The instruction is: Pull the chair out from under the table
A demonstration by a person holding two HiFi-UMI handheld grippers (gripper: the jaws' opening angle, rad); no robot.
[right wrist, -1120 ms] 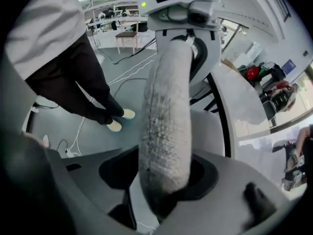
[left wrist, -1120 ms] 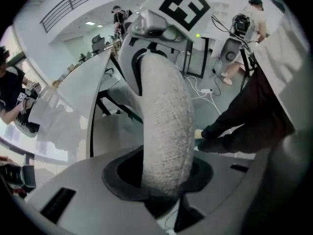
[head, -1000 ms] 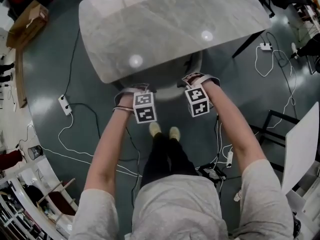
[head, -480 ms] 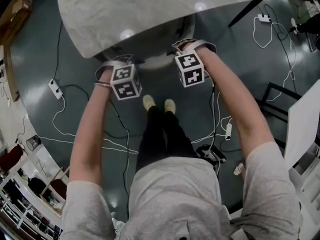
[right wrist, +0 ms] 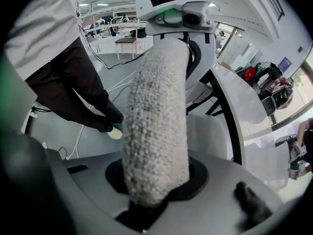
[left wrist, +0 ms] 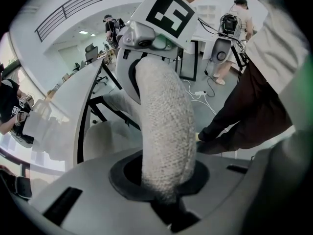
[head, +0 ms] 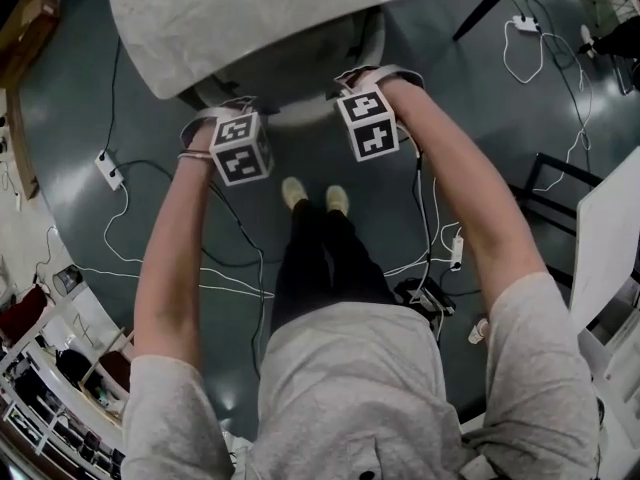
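At the near edge of the table (head: 280, 18), the chair (head: 300, 73) sits largely tucked beneath the top, with its curved fabric backrest (head: 300, 111) showing just outside that edge. My left gripper (left wrist: 166, 197) is at the backrest's left end, close to the table edge and pointing steeply down. Its jaws are closing, with the padded rim pinched between them. My right gripper (right wrist: 146, 197) is at the right end, likewise closing on the rim. My feet (head: 312, 196) stand apart from the table.

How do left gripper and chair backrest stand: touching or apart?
Touching: left gripper view shows the chair backrest wedged in the left gripper, jaws closing on its fabric.
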